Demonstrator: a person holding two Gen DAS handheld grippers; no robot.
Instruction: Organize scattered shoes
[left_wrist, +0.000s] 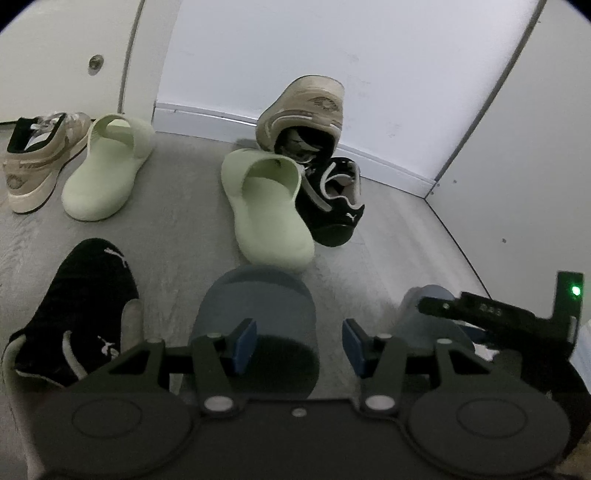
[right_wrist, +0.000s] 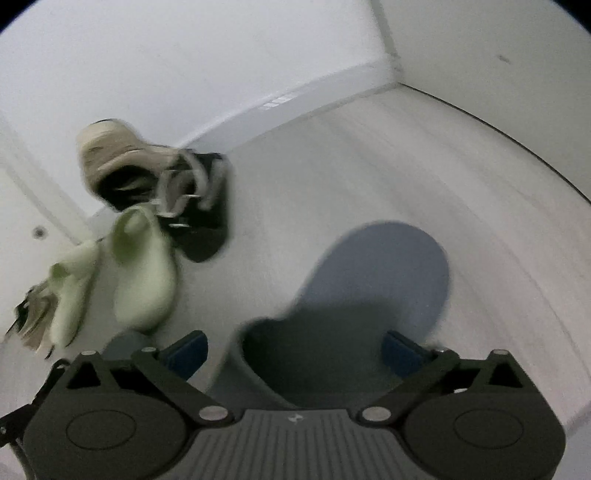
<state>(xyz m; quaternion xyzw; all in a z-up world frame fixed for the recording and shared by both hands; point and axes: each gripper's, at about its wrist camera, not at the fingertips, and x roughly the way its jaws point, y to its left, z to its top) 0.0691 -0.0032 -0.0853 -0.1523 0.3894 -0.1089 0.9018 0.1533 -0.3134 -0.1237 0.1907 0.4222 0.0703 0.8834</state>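
Shoes lie scattered on a grey floor. In the left wrist view my left gripper (left_wrist: 300, 346) hovers open over a blue-grey slipper (left_wrist: 255, 314); floor shows between its right pad and the slipper. A second blue slipper (left_wrist: 432, 314) lies to the right, beside the right gripper's black body (left_wrist: 517, 321). In the blurred right wrist view my right gripper (right_wrist: 295, 350) stands wide open astride that blue slipper (right_wrist: 376, 273), its left pad clear of it. Farther off lie two pale green slippers (left_wrist: 107, 170) (left_wrist: 266, 206), two beige sneakers (left_wrist: 40, 162) (left_wrist: 306, 114) and two black sneakers (left_wrist: 74, 314) (left_wrist: 332, 199).
White walls meet in a corner (left_wrist: 428, 192) at the back right, with a skirting board (left_wrist: 207, 118) along the far wall. A white door (left_wrist: 66, 55) with a round fitting stands at the back left. One beige sneaker leans on the far wall above a black sneaker.
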